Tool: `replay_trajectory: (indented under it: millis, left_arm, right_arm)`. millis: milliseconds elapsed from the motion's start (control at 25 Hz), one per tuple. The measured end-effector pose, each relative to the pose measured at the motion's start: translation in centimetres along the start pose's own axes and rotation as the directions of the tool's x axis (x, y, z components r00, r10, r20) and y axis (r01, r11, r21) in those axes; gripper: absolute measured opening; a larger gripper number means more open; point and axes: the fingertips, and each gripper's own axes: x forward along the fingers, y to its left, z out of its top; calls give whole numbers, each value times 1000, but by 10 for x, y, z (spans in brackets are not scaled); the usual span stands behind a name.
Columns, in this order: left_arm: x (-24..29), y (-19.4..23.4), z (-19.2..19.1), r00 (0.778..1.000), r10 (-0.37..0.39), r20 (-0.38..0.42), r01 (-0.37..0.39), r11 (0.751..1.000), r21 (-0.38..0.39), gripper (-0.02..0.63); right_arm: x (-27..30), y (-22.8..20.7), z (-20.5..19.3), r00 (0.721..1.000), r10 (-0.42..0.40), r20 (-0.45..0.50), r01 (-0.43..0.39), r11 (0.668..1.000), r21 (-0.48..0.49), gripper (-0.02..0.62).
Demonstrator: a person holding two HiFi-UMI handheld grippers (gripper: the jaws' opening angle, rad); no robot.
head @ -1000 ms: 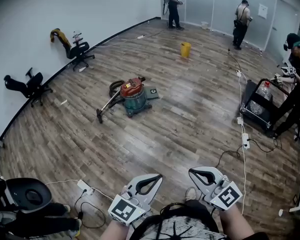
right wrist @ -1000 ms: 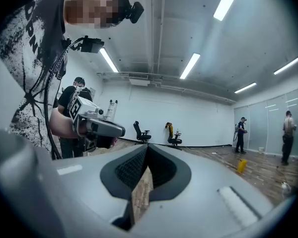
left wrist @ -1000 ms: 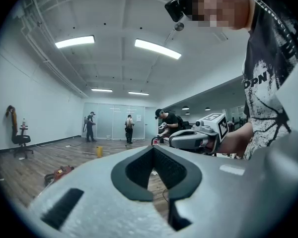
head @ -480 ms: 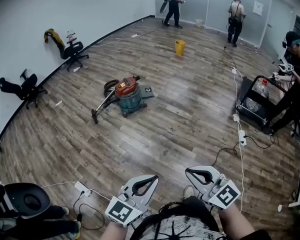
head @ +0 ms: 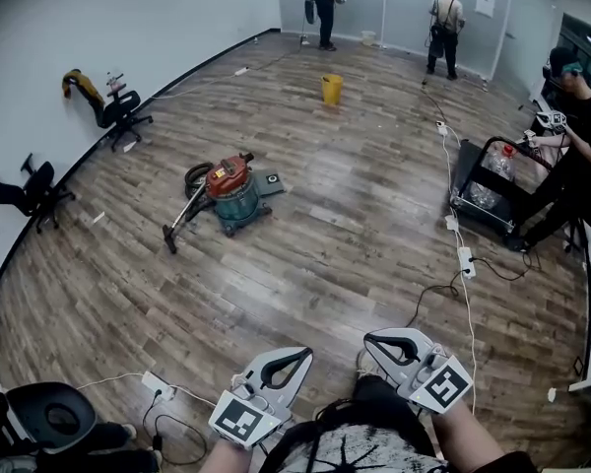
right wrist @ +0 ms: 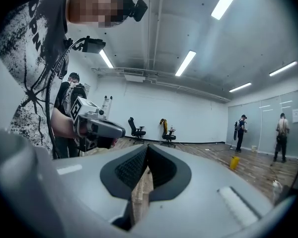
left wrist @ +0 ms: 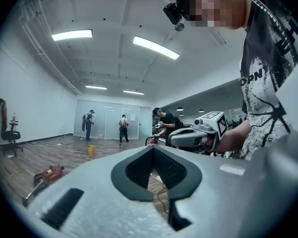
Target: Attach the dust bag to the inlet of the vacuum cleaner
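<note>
Vacuum cleaner point(head: 227, 193) leftward, far from jaws

You stand on a glossy wood-plank floor point(head: 355, 225). Your left gripper point(head: 308, 349) and right gripper point(head: 367, 339) look matt grey plastic, with ribbed black pads point(left wrist: 168, 166).

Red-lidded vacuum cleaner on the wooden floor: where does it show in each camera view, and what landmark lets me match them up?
Head view: the red-lidded teal canister vacuum cleaner stands left of centre, in the upper half.
Left gripper view: small, low at the left.
Right gripper view: not in it.
Shared landmark: the yellow bucket, top centre in the head view, left of centre in the left gripper view, right in the right gripper view.
</note>
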Motion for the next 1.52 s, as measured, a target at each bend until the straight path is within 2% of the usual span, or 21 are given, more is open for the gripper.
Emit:
replay_trajectory:
  millis: [200, 480, 640, 760, 960, 1120, 1320, 1520]
  left_arm:
    - [37, 0, -11, 999, -40, -28, 40, 999, 17, 2]
    - [113, 10, -17, 997, -46, -64, 47, 999, 5, 1]
    - [164, 27, -8, 996, -30, -83, 32, 999, 20, 2]
    - [200, 37, 2, 997, -11, -79, 17, 998, 68, 1]
    - [242, 48, 13, 997, 24, -73, -17, 995, 99, 2]
    - [272, 62, 9, 994, 54, -99, -43, 994, 103, 2]
    - [300, 79, 9, 993, 84, -87, -75, 992, 97, 2]
    - [325, 85, 4, 991, 102, -85, -94, 990, 101, 2]
  right_arm:
    - [-7, -31, -18, 999, -10, -30, 10, 1000, -1, 6]
    - [-11, -103, -22, 1000, 7, 11, -7, 1000, 1, 6]
    - [-17, -157, -20, 1000, 12, 29, -12, 1000, 11, 6]
    - [-24, -196, -22, 999, 23, 35, -23, 1000, 10, 8]
    - [-29, -240, -25, 997, 48, 62, -48, 999, 4, 8]
    - [-28, -267, -35, 995, 76, 70, -78, 996, 30, 6]
    - [-21, -296, -42, 990, 125, 66, -127, 992, 18, 6]
    - [-24, -321, -49, 987, 140, 79, -141, 990, 17, 6]
